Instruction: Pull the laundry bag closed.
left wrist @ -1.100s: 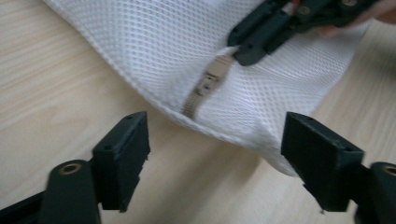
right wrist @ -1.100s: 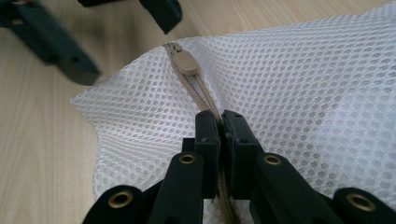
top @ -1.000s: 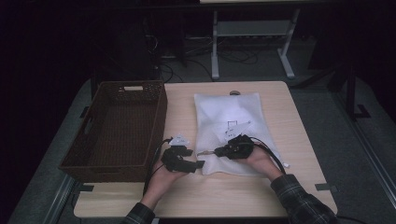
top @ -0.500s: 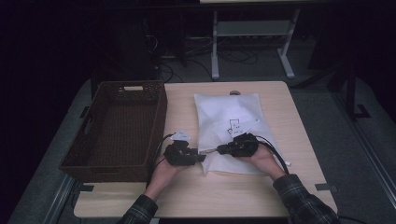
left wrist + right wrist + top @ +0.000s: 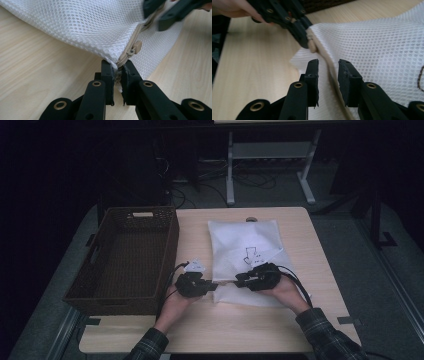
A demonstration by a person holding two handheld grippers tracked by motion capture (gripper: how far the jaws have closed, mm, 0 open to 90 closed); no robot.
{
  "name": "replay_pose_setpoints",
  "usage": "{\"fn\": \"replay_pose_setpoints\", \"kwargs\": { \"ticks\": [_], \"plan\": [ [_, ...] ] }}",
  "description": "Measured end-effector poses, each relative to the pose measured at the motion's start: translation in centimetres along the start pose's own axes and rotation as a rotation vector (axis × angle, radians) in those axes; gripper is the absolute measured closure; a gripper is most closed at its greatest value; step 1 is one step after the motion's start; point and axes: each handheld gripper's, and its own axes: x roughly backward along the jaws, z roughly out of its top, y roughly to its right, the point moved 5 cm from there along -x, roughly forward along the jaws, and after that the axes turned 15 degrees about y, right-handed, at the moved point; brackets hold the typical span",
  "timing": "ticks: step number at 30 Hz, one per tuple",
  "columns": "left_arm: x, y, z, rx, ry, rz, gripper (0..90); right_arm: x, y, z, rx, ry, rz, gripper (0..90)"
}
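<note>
Now left gripper [image 5: 117, 71] has clamped the mesh bag [image 5: 95, 27] corner; right gripper [image 5: 328, 65] gapes.

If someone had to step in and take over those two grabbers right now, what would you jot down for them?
Left gripper: shut on the mesh bag at the corner where its zipper ends, lifting that corner off the table.
Right gripper: open, jaws either side of the zipper band, not gripping.
Zipper pull: next to the left jaws, zipper looks closed.
Wicker basket: on the left.
Left: probably grip the pull and slide it.
</note>
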Motion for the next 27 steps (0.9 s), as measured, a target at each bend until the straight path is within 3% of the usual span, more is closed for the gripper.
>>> {"fn": "replay_pose_setpoints", "kwargs": {
  "ticks": [5,12,21,27],
  "plan": [
    [0.2,-0.1,-0.2,-0.010,0.003,0.011,81.7,-0.2,-1.7,0.0,-0.031,0.007,0.060,69.2],
    [0.5,0.3,-0.2,-0.056,0.012,0.008,81.8,-2.5,-2.3,-1.3,-0.020,-0.072,0.038,69.2],
    [0.7,0.6,-0.2,-0.099,0.017,0.008,81.9,-3.5,-2.6,-0.5,-0.013,-0.033,0.019,71.6],
    [0.7,0.7,-0.2,-0.113,0.020,0.014,81.9,-3.6,-2.6,-0.2,-0.010,-0.008,0.014,78.2]
  ]
}}
